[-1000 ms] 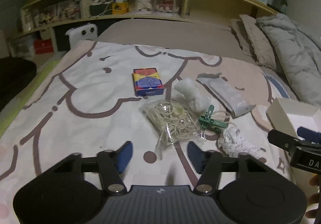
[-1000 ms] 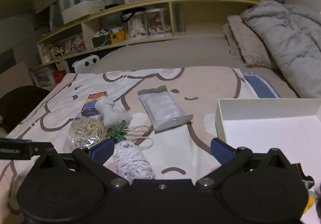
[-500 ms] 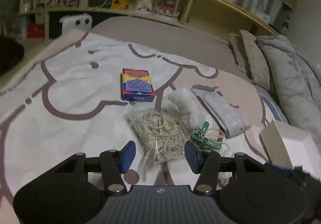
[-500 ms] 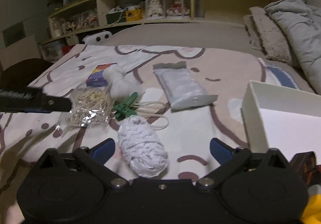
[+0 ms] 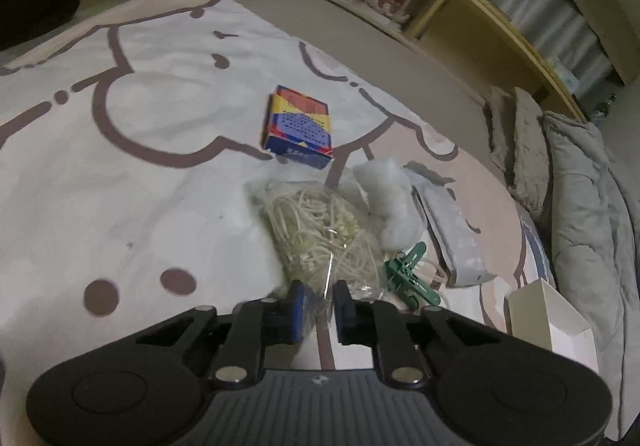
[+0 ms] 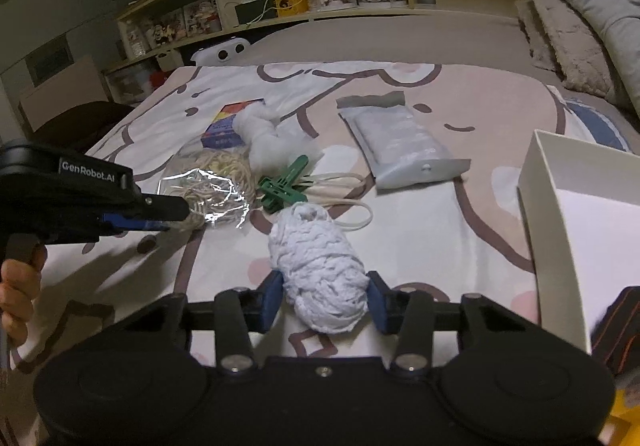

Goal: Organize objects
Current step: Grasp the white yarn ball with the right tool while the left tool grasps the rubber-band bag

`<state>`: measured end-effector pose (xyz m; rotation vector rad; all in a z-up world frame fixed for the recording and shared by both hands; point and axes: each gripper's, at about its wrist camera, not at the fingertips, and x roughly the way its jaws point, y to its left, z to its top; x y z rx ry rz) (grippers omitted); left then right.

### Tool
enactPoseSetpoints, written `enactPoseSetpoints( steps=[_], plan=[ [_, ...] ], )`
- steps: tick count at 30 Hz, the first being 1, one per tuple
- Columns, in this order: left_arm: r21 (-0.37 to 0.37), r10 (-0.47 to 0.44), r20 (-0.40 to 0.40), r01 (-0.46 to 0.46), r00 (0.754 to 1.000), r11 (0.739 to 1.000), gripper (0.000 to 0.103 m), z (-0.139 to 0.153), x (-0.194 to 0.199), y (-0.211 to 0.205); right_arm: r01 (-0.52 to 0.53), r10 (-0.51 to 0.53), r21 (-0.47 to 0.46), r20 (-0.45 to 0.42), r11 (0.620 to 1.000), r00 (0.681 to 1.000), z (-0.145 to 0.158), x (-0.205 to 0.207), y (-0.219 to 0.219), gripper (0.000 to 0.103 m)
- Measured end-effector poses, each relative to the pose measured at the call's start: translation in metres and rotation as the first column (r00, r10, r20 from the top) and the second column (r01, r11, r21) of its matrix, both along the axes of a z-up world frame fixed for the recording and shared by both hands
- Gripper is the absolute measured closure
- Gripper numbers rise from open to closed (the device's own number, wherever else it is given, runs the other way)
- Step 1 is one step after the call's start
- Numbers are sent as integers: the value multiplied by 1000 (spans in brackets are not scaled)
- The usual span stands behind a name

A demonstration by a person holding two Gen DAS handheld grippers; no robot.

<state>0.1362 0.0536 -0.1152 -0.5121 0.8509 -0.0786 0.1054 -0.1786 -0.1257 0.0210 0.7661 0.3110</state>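
Left claw (image 5: 318,300) narrowed, pinching near edge of bag of rubber bands (image 5: 328,238) on bed (image 5: 120,182). Green clip (image 5: 408,278) just right of it, card box (image 5: 298,126) beyond. Right claw (image 6: 325,300) half closed, fingers (image 6: 271,292) flanking yarn ball (image 6: 320,270). White box (image 6: 568,222) to right, pouch (image 6: 400,138) ahead.

Dim indoor light, glare on the plastic bag (image 6: 208,190), motion blur and fisheye-bent, dark-vignetted edges.
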Motion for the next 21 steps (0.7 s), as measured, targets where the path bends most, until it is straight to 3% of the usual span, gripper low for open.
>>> enactPoseSetpoints(
  steps=[8, 13, 15, 16, 17, 19, 21],
  plan=[
    [68, -81, -143, 92, 986, 993, 93, 16, -31, 0, -9, 9, -10, -43, 1000, 999, 17, -19, -5, 61],
    [200, -77, -196, 117, 978, 973, 91, 28, -53, 6, -16, 15, -15, -61, 1000, 998, 27, -33, -8, 61],
    [299, -31, -178, 84, 983, 950, 82, 36, -60, 6, -19, 18, -13, -68, 1000, 998, 30, -37, -9, 61],
    [326, -13, -168, 68, 986, 943, 63, 40, -63, 6, -19, 18, -12, -70, 1000, 997, 32, -39, -9, 61],
    [330, 1, -151, 49, 989, 943, 38, 44, -64, 5, -19, 18, -11, -72, 1000, 997, 33, -40, -9, 61],
    [299, 4, -104, 27, 995, 954, 16, 50, -64, 4, -20, 19, -7, -74, 1000, 997, 36, -41, -9, 61],
    [292, -24, -91, 50, 996, 955, 15, 51, -59, -5, -20, 20, -3, -76, 1000, 997, 37, -41, -8, 61]
  ],
)
